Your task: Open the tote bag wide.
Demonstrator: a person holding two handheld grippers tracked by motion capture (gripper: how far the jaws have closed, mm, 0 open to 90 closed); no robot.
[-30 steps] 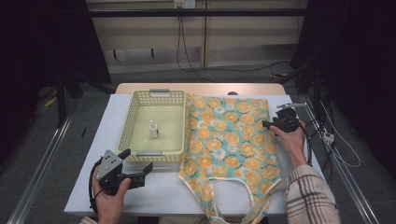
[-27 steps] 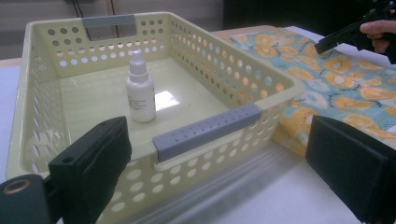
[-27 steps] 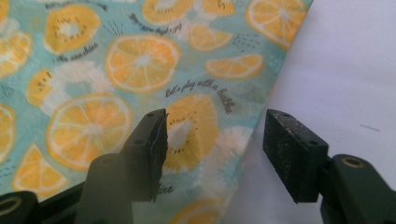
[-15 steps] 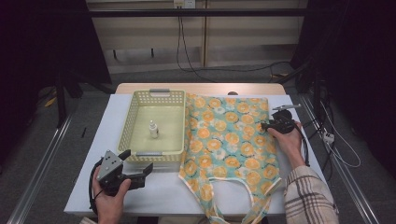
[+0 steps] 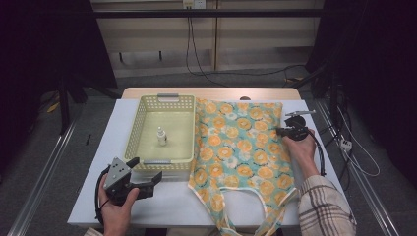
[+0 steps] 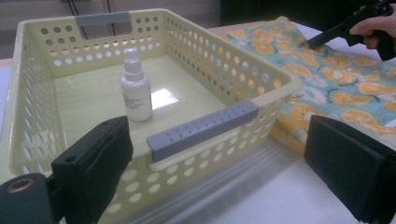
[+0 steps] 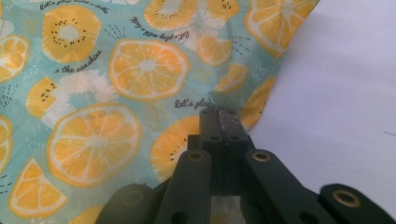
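Right gripper [image 7: 219, 114]: we noted its fingers [image 7: 211, 122] had just been closing and stood pressed together, clamped on the right edge of the bag [image 5: 241, 147], a thin fold of cloth pinched at the tips. In the high view the right hand [image 5: 299, 147] sat at that same edge, roughly midway along the bag's side.

Left gripper [image 5: 147, 178]: fingers [image 6: 95, 158] wide apart, nothing between them, hovering just in front of the near wall of the basket [image 5: 142, 118], held low in the left hand [image 5: 117, 209].

The bag, printed with orange slices, lay flat on the white surface [image 5: 167, 201], its left edge touching or slightly tucked against the basket, handles toward the person. A small white bottle [image 5: 161, 136] stood upright inside the basket.

Risks, as we judged them:
- The pinch looked shallow, at the very hem. A quick pull could slip the cloth free.
- We could not tell whether one layer or both were caught; one layer only would open the bag rather than move it.
- Dragging the bag while it leaned on the basket could shove the basket and tip the bottle.
- With the left fingers idle, the far side was unsupported and could bunch.
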